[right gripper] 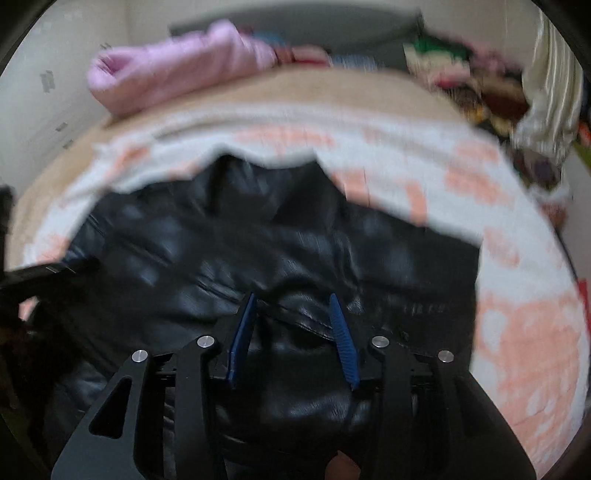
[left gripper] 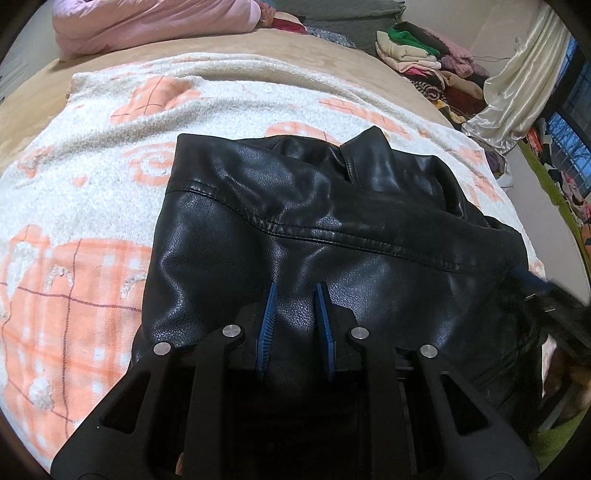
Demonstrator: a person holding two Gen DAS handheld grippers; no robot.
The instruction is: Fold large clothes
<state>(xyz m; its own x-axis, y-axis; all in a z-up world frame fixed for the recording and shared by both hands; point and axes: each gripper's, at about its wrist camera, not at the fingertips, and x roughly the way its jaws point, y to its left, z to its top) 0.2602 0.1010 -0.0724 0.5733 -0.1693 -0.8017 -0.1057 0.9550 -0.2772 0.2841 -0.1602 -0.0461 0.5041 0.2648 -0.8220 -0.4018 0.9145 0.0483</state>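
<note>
A black leather jacket [left gripper: 295,206] lies on a white and orange blanket [left gripper: 92,184] spread over a bed, its collar pointing away from me. My left gripper [left gripper: 297,291] is shut on a fold of the leather at the jacket's near edge, and the leather fills the narrow gap between its blue pads. In the blurred right wrist view, my right gripper [right gripper: 293,297] stands over the jacket [right gripper: 332,240] near a stitched hem. A raised bunch of leather sits between its pads, which appear to press on it. The other gripper shows as a dark blur at the right edge [left gripper: 546,295].
A pink quilt [left gripper: 147,22] is bunched at the head of the bed. A pile of mixed clothes [left gripper: 424,55] and a cream curtain [left gripper: 517,85] stand at the far right. The blanket [right gripper: 517,332] spreads wide on both sides of the jacket.
</note>
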